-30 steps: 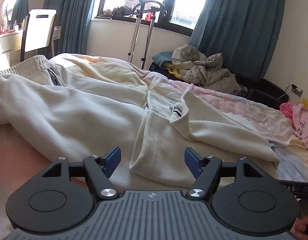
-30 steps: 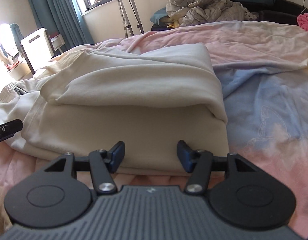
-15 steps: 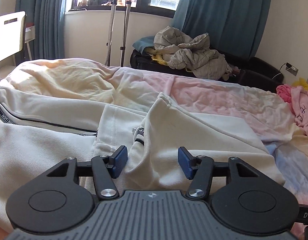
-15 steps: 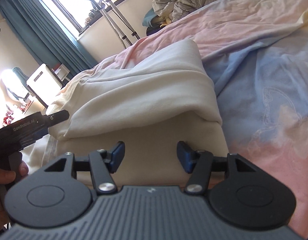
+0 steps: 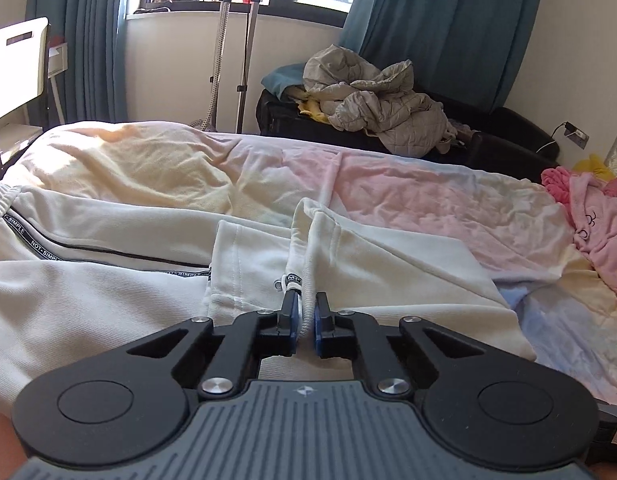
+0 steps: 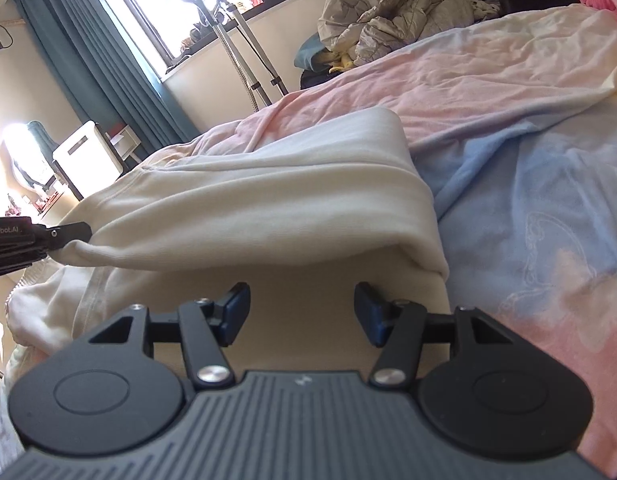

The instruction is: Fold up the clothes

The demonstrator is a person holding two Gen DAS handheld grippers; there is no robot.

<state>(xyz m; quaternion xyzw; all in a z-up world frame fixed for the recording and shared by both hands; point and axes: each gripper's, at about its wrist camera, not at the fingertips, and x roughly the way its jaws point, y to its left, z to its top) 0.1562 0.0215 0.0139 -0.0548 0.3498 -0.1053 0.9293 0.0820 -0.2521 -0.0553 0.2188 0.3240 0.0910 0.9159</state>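
A bed (image 5: 428,184) under a pink, yellow and blue sheet fills both views, and cream trousers (image 5: 108,300) lie across it, their waistband far left and a black "NOT-SIMPLE" tape running along one leg. Part of the trousers is doubled over into a thick fold (image 6: 268,208) near the bed's front edge. Behind the bed a grey jacket (image 5: 380,108) is heaped on a black sofa (image 5: 508,136). The left gripper (image 5: 306,316) has its jaws pinched tight on a raised hem of the trousers. The right gripper (image 6: 302,312) hovers at the fold with jaws wide apart, holding nothing.
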